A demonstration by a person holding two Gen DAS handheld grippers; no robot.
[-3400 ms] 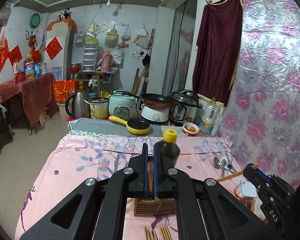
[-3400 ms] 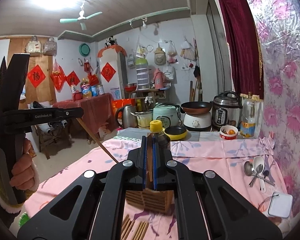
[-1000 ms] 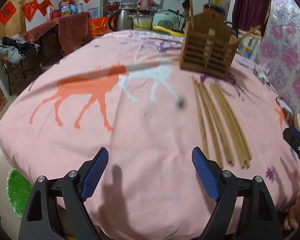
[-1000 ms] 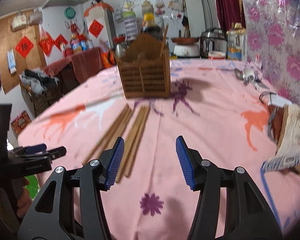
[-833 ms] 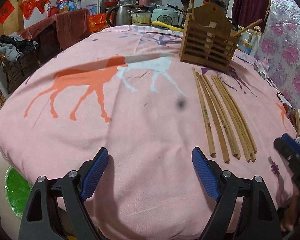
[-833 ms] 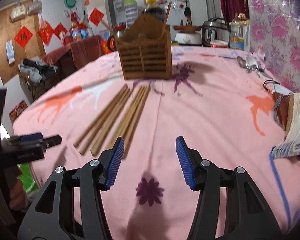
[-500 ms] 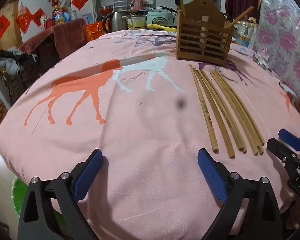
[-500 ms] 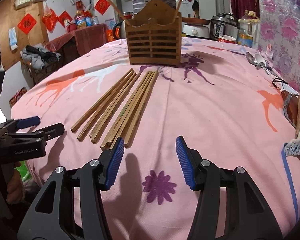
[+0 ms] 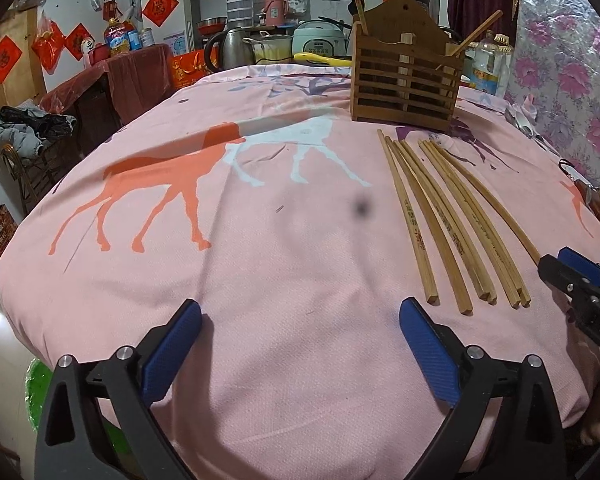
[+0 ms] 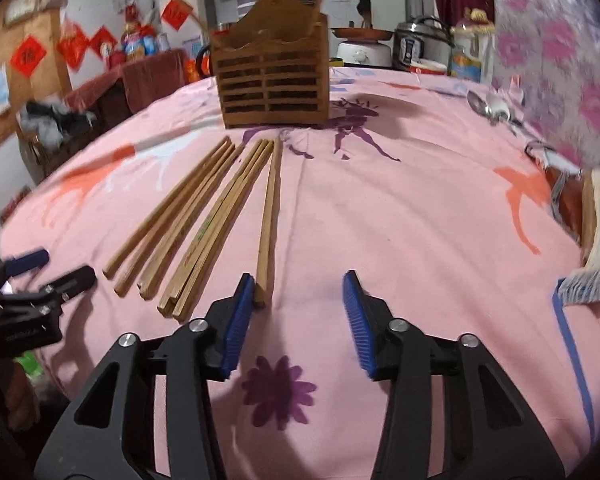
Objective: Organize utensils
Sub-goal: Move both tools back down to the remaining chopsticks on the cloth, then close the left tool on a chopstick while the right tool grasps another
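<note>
Seven loose chopsticks (image 10: 204,224) are lying side by side on the pink-clothed surface (image 9: 260,280), just in front of the slatted wooden holder (image 10: 272,84), which is already carrying a couple of sticks upright. Both grippers are working low over the cloth where seconds ago each was up at the holder with a stick pinched between its pads, so a fresh pick-up is apparently beginning and most of the sorting is still ahead. The right gripper (image 10: 300,300) is hovering at the near end of the bundle, farthest from the holder; its jaws have just been closing but are standing apart with only bare cloth between them, and the rightmost chopstick (image 10: 269,224) is ending just outside, right beside the left pad, perhaps touching it, though that is hard to tell. The left gripper (image 9: 300,332) is waiting well to the left of the holder's line of sticks, its jaws having just been opening to their widest, with nothing between them. Each stick is running lengthwise from the grippers toward the holder, thick square ends nearest the grippers and tips pointing at the holder's base, the group fanning slightly apart at the near ends. Judging by that layout, a stick will need lifting and tipping upright before dropping into a compartment.
</note>
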